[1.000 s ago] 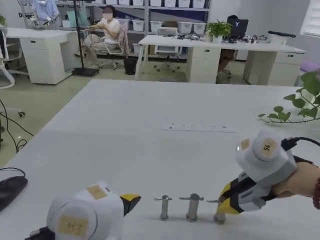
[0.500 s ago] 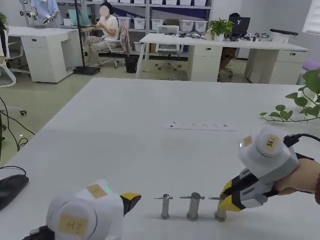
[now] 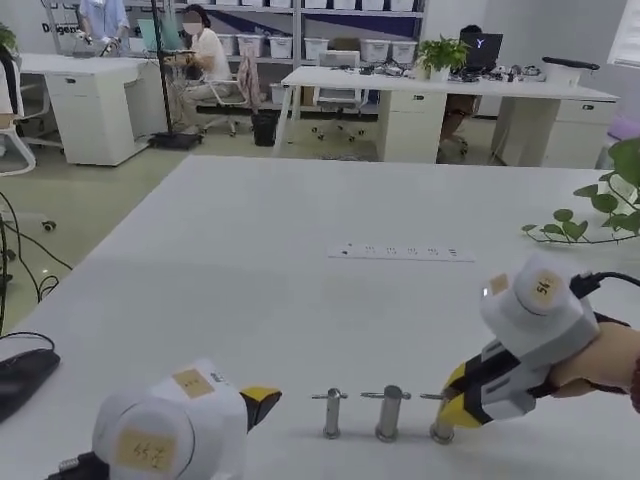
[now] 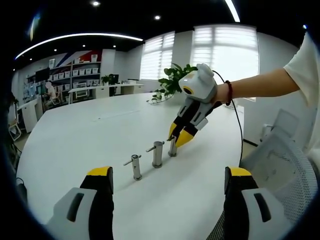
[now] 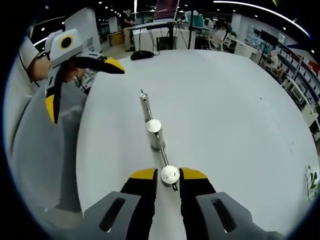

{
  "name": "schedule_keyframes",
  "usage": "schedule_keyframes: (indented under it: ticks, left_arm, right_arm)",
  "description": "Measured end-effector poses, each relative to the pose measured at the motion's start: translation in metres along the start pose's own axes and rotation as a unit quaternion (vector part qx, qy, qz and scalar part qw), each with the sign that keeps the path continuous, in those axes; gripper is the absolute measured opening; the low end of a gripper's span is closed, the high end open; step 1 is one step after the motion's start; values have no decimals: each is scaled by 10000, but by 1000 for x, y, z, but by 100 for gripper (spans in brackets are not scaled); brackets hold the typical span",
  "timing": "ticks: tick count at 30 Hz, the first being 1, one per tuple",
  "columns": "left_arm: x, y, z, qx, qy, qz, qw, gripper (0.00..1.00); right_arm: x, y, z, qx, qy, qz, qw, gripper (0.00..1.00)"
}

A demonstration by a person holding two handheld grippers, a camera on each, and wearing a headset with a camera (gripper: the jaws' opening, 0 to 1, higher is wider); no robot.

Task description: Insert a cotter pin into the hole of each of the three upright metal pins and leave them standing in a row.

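Observation:
Three upright metal pins stand in a row near the table's front edge: the left pin (image 3: 331,413), the middle pin (image 3: 388,412) and the right pin (image 3: 440,427). A thin cotter pin (image 3: 328,396) lies crosswise through the top of each. My right gripper (image 3: 455,410) comes in from the right with its yellow-tipped jaws shut on the right pin (image 5: 170,174), one jaw on each side of its head. The middle pin (image 5: 154,127) and the left pin (image 5: 144,97) line up beyond it. My left gripper (image 4: 169,172) is open and holds nothing, a short way back from the left pin (image 4: 136,167).
A white power strip (image 3: 400,253) lies flat mid-table. Plant leaves (image 3: 590,220) reach in over the right edge. A black object (image 3: 20,375) sits at the table's left edge with cables below. Desks, shelves and seated people fill the room behind.

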State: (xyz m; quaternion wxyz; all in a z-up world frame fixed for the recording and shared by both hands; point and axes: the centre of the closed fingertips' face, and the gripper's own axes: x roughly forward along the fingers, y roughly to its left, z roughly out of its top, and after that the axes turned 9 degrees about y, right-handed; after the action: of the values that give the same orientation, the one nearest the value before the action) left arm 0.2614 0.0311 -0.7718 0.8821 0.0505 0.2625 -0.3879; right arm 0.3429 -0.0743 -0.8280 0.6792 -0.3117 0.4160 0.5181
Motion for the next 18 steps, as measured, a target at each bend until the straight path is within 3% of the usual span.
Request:
schedule_keyframes:
  ticks: [5,13,18]
  left_arm:
    - [-2,8,1,-95,-37,109,9999,92]
    - [-6,11,3,-152,-48,192,9997,91]
    - [-12,16,7,-217,-73,264,9994,91]
  right_arm:
    - [-3,3,3,220,-132,-13,9997,28]
    - [-12,7,8,731,-480,-162,9960,42]
    - [-24,9,11,1140,-807,-393,9894,51]
